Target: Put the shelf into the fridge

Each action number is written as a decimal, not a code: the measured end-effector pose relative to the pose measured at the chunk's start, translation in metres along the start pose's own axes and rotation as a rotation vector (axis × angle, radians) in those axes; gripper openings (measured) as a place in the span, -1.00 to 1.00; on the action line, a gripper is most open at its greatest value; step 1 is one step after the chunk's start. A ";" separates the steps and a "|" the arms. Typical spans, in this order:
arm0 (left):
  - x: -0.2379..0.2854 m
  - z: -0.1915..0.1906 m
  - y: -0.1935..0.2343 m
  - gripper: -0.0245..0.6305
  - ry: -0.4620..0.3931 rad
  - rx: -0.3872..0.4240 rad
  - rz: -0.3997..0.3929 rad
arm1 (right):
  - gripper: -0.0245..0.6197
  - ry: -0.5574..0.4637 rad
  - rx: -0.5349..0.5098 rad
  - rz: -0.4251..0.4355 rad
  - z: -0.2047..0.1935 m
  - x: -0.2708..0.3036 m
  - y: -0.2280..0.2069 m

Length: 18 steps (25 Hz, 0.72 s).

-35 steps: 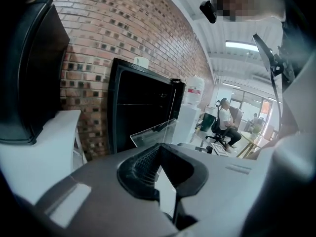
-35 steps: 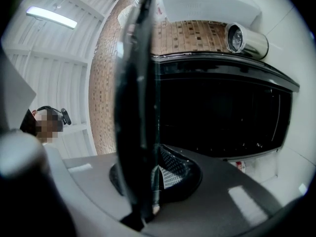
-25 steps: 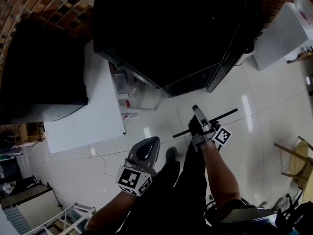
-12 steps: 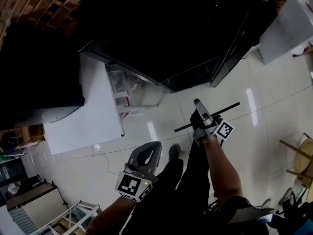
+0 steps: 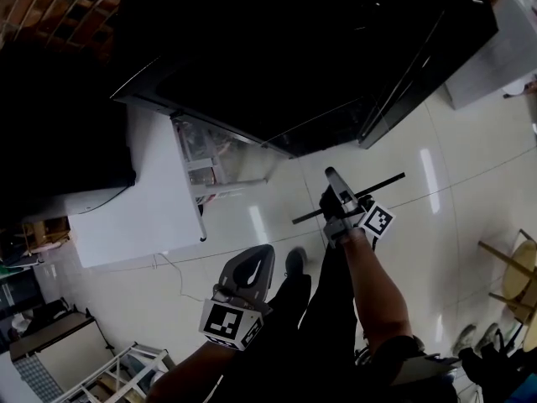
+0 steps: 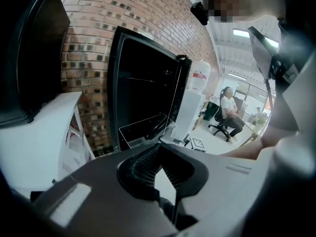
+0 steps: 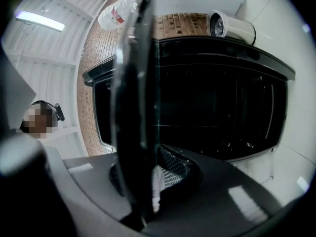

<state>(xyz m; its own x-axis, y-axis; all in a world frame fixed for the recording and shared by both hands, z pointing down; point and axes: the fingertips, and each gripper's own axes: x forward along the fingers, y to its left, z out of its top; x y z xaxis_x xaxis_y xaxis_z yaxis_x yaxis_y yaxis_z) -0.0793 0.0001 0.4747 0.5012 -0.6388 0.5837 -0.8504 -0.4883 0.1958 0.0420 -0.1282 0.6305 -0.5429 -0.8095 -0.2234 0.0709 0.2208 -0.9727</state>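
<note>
The black fridge (image 5: 285, 57) stands open ahead, its door (image 5: 403, 82) swung out to the right and its inside dark. My right gripper (image 5: 333, 179) is shut on the glass shelf (image 5: 377, 187), whose dark edge bar juts out to both sides above the pale floor. In the right gripper view the shelf (image 7: 131, 107) rises edge-on between the jaws, in front of the fridge's opening (image 7: 212, 102). My left gripper (image 5: 262, 254) hangs low at the left, shut, with nothing in it. Its closed tips (image 6: 163, 143) point towards the fridge (image 6: 143, 98).
A white table (image 5: 151, 191) with a small drawer rack (image 5: 205, 154) stands left of the fridge. A white cabinet (image 5: 495, 57) is at the far right and a wooden chair (image 5: 512, 275) lower right. A seated person (image 6: 229, 110) is in the background.
The head view has drawn closer to the fridge. My right gripper has shifted slightly up and left with the shelf in it. The left gripper has hardly moved.
</note>
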 end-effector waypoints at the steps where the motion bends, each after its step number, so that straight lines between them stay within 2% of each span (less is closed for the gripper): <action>1: 0.003 -0.003 0.001 -0.94 0.005 0.000 0.004 | -0.87 0.001 -0.001 -0.003 0.000 0.002 -0.003; 7: 0.026 -0.014 0.000 -0.94 -0.003 -0.018 0.002 | -0.87 0.027 -0.025 -0.048 0.004 0.011 -0.023; 13: 0.030 -0.026 0.008 -0.94 0.025 -0.029 0.025 | -0.87 0.023 0.002 -0.044 0.008 0.018 -0.037; 18: 0.036 -0.036 0.001 -0.94 0.054 -0.024 -0.004 | -0.87 0.013 0.003 -0.064 0.017 0.016 -0.049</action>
<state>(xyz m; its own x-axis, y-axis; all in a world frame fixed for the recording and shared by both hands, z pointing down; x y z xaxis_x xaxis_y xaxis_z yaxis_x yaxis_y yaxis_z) -0.0681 -0.0023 0.5239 0.4954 -0.6034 0.6249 -0.8526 -0.4754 0.2168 0.0440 -0.1613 0.6736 -0.5574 -0.8147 -0.1601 0.0387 0.1671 -0.9852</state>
